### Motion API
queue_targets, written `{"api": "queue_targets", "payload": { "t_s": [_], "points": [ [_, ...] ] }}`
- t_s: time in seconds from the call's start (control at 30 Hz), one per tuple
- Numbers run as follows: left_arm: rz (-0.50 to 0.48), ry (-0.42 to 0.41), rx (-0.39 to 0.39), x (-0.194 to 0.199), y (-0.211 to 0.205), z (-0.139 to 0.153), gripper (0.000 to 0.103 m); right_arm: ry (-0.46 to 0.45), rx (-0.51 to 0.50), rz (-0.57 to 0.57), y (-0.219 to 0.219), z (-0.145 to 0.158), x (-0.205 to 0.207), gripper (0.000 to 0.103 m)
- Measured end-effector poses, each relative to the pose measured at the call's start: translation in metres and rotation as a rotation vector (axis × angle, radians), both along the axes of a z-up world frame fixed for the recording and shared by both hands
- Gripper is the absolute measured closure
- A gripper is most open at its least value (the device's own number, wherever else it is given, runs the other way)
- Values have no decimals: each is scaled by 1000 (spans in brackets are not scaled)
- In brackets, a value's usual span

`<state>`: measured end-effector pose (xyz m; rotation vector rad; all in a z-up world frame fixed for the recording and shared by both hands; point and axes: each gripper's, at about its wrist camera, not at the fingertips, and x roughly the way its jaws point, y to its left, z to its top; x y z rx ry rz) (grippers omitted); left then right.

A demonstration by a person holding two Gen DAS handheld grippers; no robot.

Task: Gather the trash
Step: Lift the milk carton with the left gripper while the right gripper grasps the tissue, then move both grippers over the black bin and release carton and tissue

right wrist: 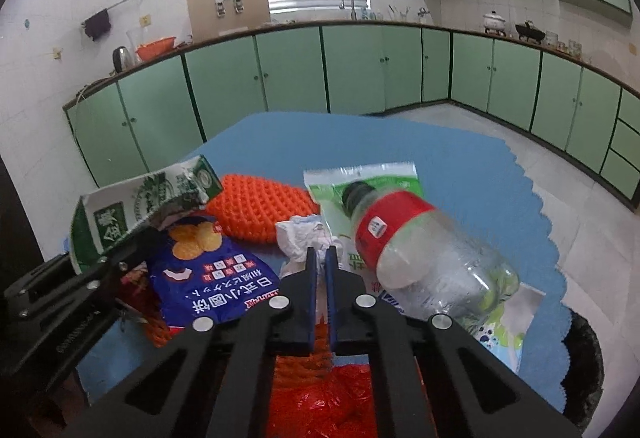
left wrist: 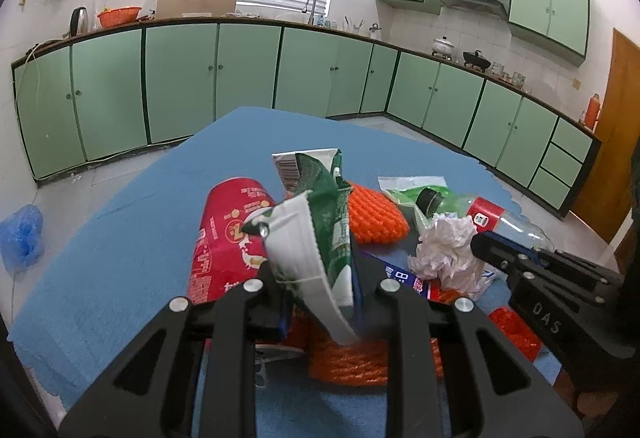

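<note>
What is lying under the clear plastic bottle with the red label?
Under the plastic bottle lies a green and white plastic wrapper; its printed end shows again below the bottle's base. The wrapper's middle part is covered, and whether anything else lies beneath cannot be seen.

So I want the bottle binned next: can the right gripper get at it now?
Probably not yet: the right gripper is shut on the crumpled tissue. The plastic bottle lies unobstructed just beside it.

The flattened green-and-white carton (left wrist: 320, 234) hides the middle of the red cylindrical snack can (left wrist: 224, 238) and its own lower end sinks between the left gripper's fingers (left wrist: 268, 290). The clear plastic bottle with a red label (right wrist: 420, 250) covers most of the green-and-white plastic wrapper (right wrist: 360, 178), and its print is too blurred to read.
</note>
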<state>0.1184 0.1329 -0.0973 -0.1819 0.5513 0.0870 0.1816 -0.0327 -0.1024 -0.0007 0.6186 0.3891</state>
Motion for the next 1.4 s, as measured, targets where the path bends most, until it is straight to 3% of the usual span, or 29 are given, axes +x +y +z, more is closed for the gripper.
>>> {"api": "queue_targets", "payload": {
  "t_s": [0.37, 0.73, 1.07, 1.4],
  "points": [
    [-54, -66, 7, -7, -23, 27, 84, -98, 107, 7, -33, 57, -20, 99],
    [-147, -97, 2, 0, -69, 42, 85, -141, 110, -87, -86, 80, -29, 99],
    [-307, -119, -22, 18, -148, 44, 85, -151, 90, -247, -163, 83, -37, 99],
    [-499, -97, -54, 29, -251, 23, 85, -126, 40, -444, -248, 71, -54, 99]
  ]
}}
